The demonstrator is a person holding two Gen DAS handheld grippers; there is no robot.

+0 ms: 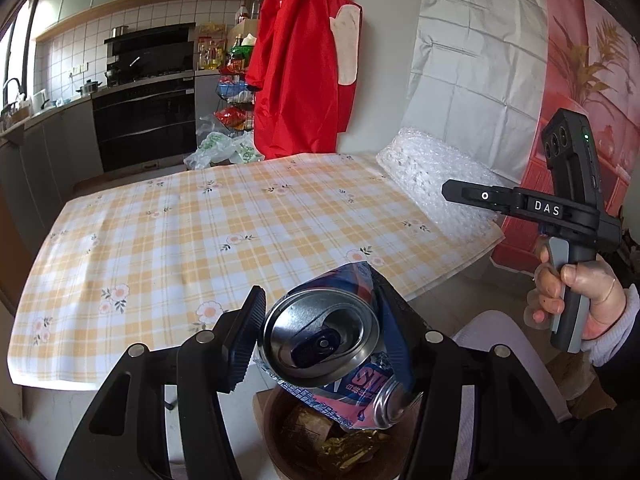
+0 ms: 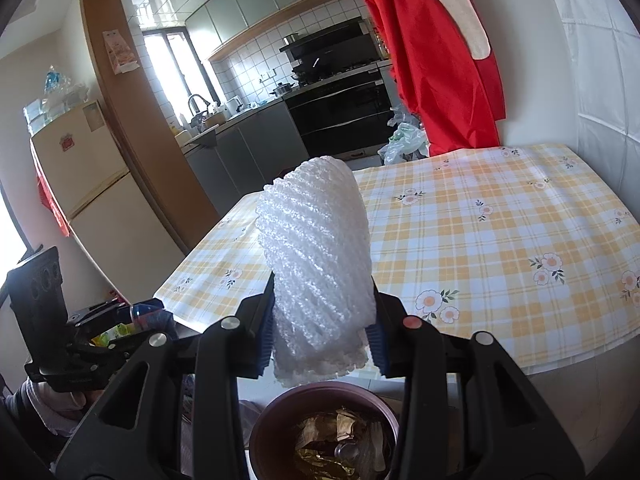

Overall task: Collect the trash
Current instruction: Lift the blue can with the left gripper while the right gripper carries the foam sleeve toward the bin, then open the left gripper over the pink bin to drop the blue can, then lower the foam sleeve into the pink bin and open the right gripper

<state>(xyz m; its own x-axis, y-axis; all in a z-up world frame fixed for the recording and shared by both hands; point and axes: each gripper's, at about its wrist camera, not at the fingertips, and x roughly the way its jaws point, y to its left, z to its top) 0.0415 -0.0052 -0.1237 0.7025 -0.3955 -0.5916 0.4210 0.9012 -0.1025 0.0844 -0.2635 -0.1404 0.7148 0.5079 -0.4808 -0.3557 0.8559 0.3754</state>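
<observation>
In the left wrist view my left gripper [image 1: 320,340] is open around a crushed blue soda can [image 1: 324,344]; the left pad stands a little off it. The can hangs tilted just above a brown trash bin [image 1: 276,432] with gold wrappers inside. My right gripper [image 2: 320,336] is shut on a roll of white foam netting [image 2: 316,264], held upright above the same bin [image 2: 256,432]. In the left wrist view the right gripper [image 1: 452,192] shows at the right with the foam [image 1: 432,176] behind its fingers.
A table with a yellow checked floral cloth [image 1: 200,232] lies beyond the bin. A red apron [image 1: 304,60] hangs on the wall behind it. Plastic bags [image 1: 224,152] lie on the floor by a rack. Kitchen counters and an oven [image 1: 144,120] stand farther back.
</observation>
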